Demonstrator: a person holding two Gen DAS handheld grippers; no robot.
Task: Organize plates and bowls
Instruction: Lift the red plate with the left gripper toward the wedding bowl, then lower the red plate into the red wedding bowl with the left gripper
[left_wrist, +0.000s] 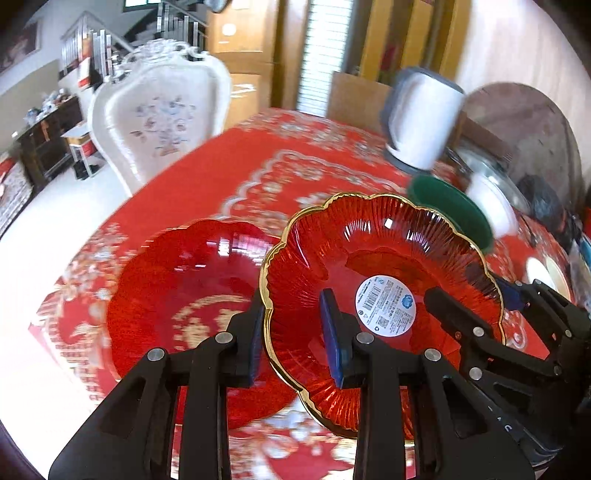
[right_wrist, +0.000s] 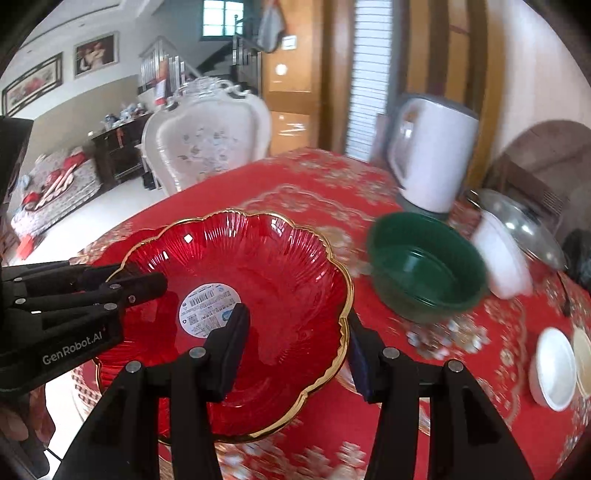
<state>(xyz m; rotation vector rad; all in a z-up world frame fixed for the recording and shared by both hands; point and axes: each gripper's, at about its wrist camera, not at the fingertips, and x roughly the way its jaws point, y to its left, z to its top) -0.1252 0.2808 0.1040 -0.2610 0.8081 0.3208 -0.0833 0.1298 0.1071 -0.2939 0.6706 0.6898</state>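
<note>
Left gripper (left_wrist: 295, 332) nearest in left wrist view, black fingers with blue pads, jaws narrow, clamped across the gold rim of red gold-rimmed bowl (left_wrist: 384, 295): one pad outside the rim, the other inside. Right gripper (right_wrist: 295, 343) same deal on the opposite edge in right wrist view, jaws a bit wider, left finger inside the bowl, right finger outside the rim; wall sits between the pads, looks gripped but pad contact on the outer side is partly hidden. Each gripper also shows in the other's view, at the far side of the bowl.

Bowl is round and scalloped, ribbed red glass, no real long axis; opening faces up and tilted toward the cameras, white barcode sticker (left_wrist: 386, 304) in the centre of its floor. It is carried between both grippers over the red patterned tablecloth (left_wrist: 258, 177), appears lifted off it.

Second red bowl (left_wrist: 177, 295) just left of and below the held one, resting on the cloth, mouth up, partly overlapped by it in left view.

Green bowl (right_wrist: 424, 266) right of the held bowl, upright on the cloth. White bowl (right_wrist: 502, 258) just beyond it, blurred. White kettle (right_wrist: 432, 158) behind. Small white dish (right_wrist: 554, 369) at right edge. White ornate chair (right_wrist: 207, 136) past the table's far side
</note>
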